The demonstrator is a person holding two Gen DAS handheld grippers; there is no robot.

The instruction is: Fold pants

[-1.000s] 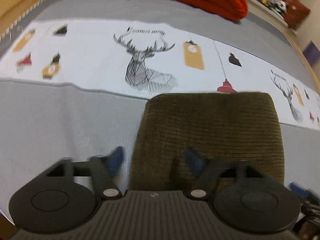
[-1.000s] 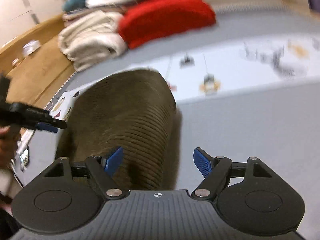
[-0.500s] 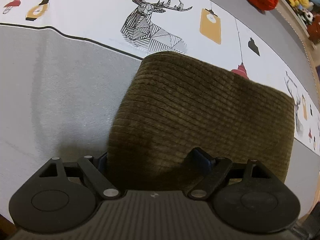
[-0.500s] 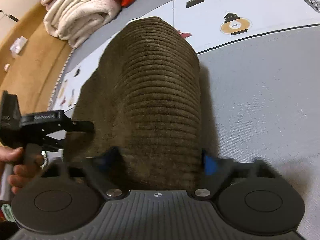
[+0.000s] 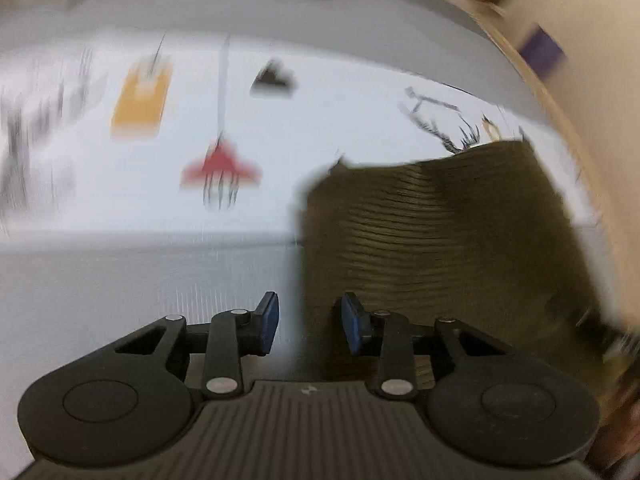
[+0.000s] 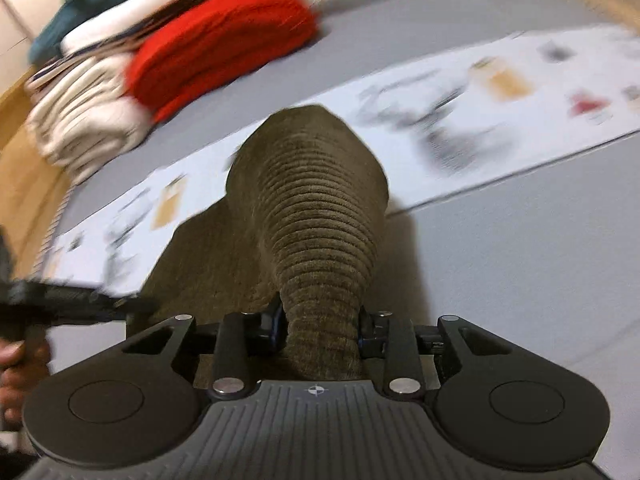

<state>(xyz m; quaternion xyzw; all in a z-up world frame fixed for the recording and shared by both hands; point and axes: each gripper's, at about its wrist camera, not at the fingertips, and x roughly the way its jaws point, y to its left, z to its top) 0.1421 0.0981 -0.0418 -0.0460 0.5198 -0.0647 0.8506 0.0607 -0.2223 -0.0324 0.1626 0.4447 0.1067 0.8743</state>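
1. The left gripper (image 5: 308, 326) had just been closing its jaws; in the left wrist view they stood partly open, blue pads apart, with the left edge of the pants (image 5: 440, 264) lying beneath the gap. Whether any cloth was pinched could not be told, since the picture was blurred.
2. The pants, brown corduroy and folded, lay on the grey bed cover (image 6: 520, 260), reaching onto the white printed strip (image 6: 500, 92) beyond them.
3. The right gripper (image 6: 320, 330) had also just been closing its jaws, and they gripped a bunched end of the pants, both pads pressed into the ribbed cloth.
4. Left of the pants in the right wrist view, the left gripper's dark body showed, held by a hand (image 6: 16, 376) at the picture's edge.
5. Beyond the pants, at the far side of the bed, lay a red folded textile (image 6: 224, 44) and a cream one (image 6: 84, 120) to its left.
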